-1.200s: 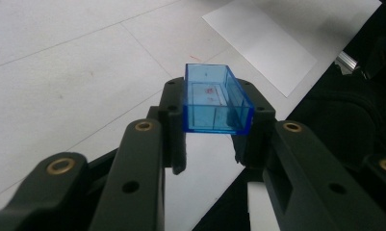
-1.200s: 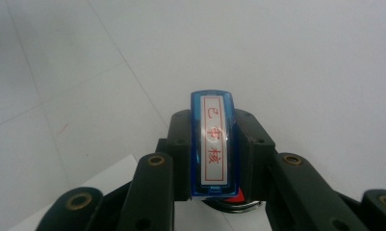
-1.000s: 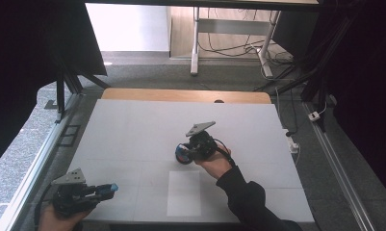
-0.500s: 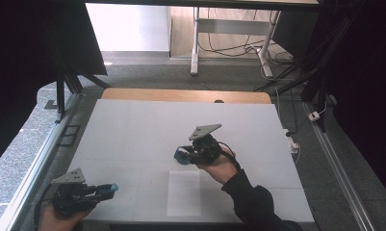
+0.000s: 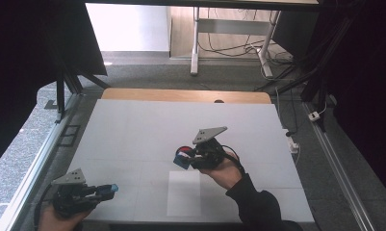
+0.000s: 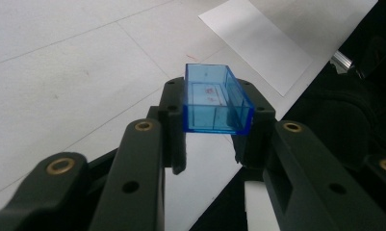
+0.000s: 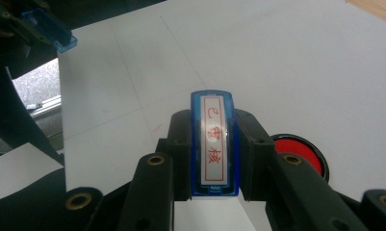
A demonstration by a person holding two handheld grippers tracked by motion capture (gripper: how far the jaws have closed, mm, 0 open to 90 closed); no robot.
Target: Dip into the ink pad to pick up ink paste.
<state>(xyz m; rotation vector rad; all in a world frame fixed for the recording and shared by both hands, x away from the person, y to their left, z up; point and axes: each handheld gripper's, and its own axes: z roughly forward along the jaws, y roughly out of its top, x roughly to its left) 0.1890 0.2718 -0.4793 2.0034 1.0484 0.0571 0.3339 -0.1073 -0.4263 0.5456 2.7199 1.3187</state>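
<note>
While your right gripper [image 7: 214,159] is clamped on the blue translucent plastic stamp [image 7: 214,144] with its red-lettered white label, just beside the round red ink pad [image 7: 299,153], keep the stamp level and lower it squarely onto the pad. Your left gripper [image 6: 214,127], well apart from the pad, is clamped on the clear blue rectangular cap [image 6: 215,101], hollow and glossy; keep it steady.
</note>
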